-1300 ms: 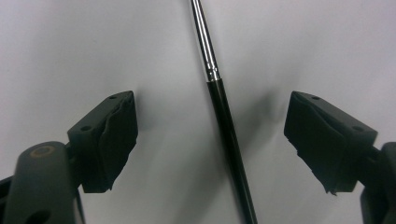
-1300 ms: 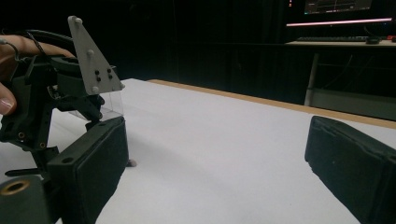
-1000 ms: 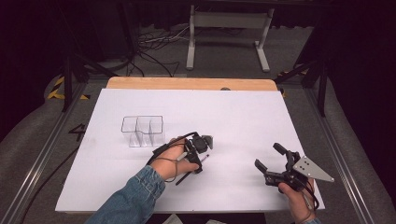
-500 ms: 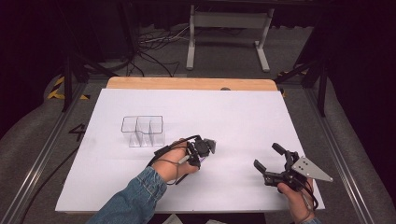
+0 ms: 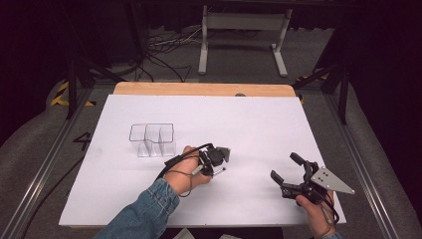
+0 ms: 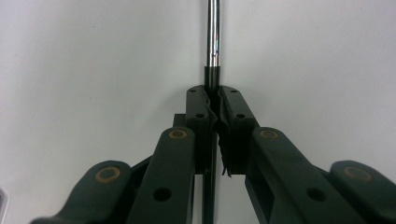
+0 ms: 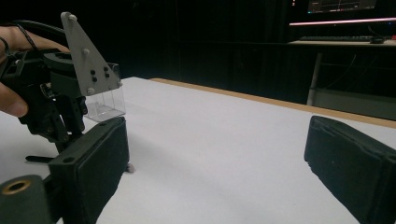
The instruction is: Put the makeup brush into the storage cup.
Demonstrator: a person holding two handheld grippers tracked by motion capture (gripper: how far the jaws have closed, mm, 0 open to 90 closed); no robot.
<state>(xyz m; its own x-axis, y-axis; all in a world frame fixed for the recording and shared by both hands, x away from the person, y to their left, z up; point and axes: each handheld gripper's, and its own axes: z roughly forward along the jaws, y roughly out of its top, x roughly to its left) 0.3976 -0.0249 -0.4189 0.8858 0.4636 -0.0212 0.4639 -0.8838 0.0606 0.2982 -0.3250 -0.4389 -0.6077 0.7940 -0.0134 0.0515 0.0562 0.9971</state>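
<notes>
Pen (image 6: 213, 37) lies on white table (image 5: 249, 124).

Pen (image 6: 213, 42): we lose its far end at the frame top; near end hidden under left gripper (image 6: 217, 114) pads.

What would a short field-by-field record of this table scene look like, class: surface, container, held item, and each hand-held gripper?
surface: white table top with a wooden far edge
container: clear divided box, standing on the table to the left of the left hand
held item: thin pen-like rod, black and silver, lying along the table
left hand-held gripper: jaws have just closed, shut on the rod
right hand-held gripper: jaws wide apart, nothing between them
</notes>
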